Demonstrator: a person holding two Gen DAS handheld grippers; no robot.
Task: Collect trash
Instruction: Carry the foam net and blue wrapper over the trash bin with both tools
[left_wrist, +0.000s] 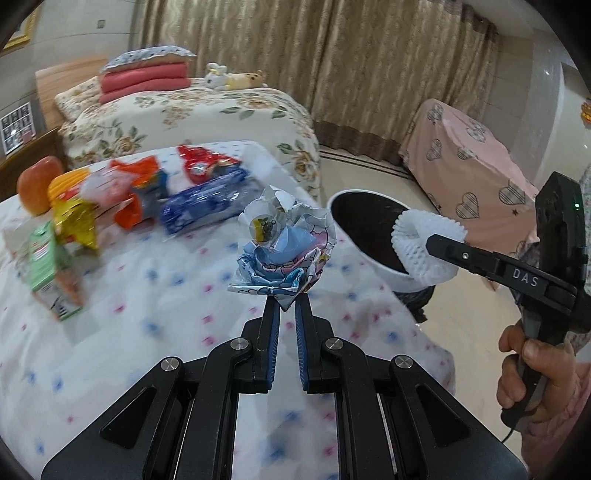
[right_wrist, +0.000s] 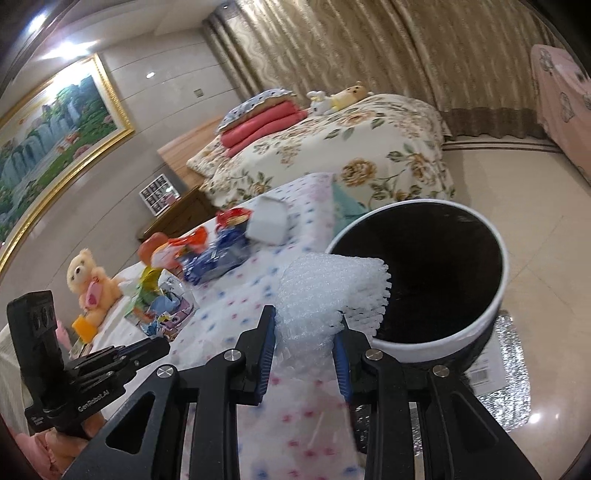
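Note:
My left gripper (left_wrist: 286, 301) is shut on a crumpled cartoon-print wrapper (left_wrist: 284, 242) and holds it above the dotted white bedspread (left_wrist: 166, 332). My right gripper (right_wrist: 304, 317) is shut on a white foam fruit net (right_wrist: 325, 295), held over the near rim of the white waste bin (right_wrist: 436, 339) with a black inside. In the left wrist view the right gripper (left_wrist: 434, 243) holds the foam net (left_wrist: 424, 243) over the bin (left_wrist: 373, 258). In the right wrist view the left gripper (right_wrist: 162, 341) holds the wrapper (right_wrist: 170, 314).
Several snack packets lie on the bedspread: a blue one (left_wrist: 207, 203), an orange one (left_wrist: 140, 192), a red one (left_wrist: 203, 162), a green carton (left_wrist: 48, 266). A teddy bear (right_wrist: 92, 284) sits to the left. A floral bed (left_wrist: 192, 110) and a pink-covered piece of furniture (left_wrist: 469, 166) stand beyond.

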